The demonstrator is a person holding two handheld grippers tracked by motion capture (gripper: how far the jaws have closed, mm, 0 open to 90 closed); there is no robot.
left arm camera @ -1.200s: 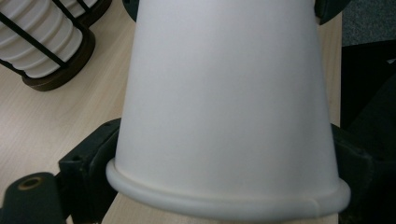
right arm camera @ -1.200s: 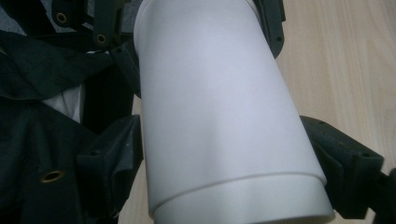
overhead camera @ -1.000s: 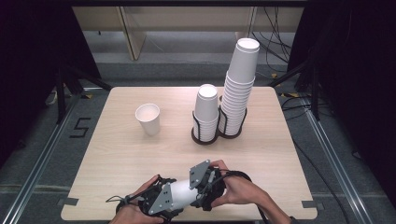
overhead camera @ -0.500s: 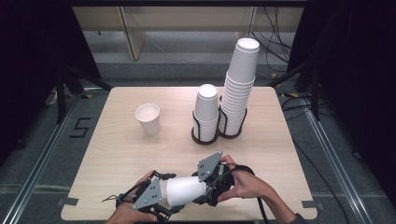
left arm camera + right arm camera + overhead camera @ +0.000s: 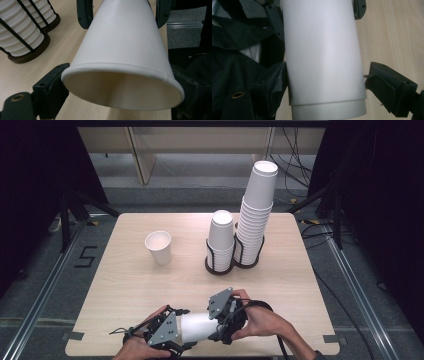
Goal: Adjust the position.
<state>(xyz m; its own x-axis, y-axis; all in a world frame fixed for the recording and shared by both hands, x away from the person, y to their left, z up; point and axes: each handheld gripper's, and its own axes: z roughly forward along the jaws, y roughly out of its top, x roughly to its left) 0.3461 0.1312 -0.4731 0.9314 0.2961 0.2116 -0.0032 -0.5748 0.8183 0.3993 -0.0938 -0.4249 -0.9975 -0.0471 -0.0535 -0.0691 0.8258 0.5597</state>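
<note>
A white paper cup [image 5: 196, 327] lies on its side just above the table's front edge, held between both grippers. My left gripper [image 5: 181, 336] grips its rim end. In the left gripper view the cup's open mouth [image 5: 125, 95] faces me and my left gripper [image 5: 120, 82] has a pad on each side of the rim. Its jaws have just been closing, with the cup between them. My right gripper [image 5: 216, 324] holds the base end. In the right gripper view the cup [image 5: 322, 50] stands between the jaws of my right gripper [image 5: 325, 80], which is shut on it.
On the light wooden table [image 5: 125, 285] one upright paper cup [image 5: 158, 247] stands left of centre. A black wire holder [image 5: 222, 265] at the back holds a short cup stack [image 5: 220, 237] and a tall stack [image 5: 257, 210]. The floor is dark on both sides of the table.
More of the cup's length shows between the two grippers than a second ago. Both hands have stayed near the front edge.
</note>
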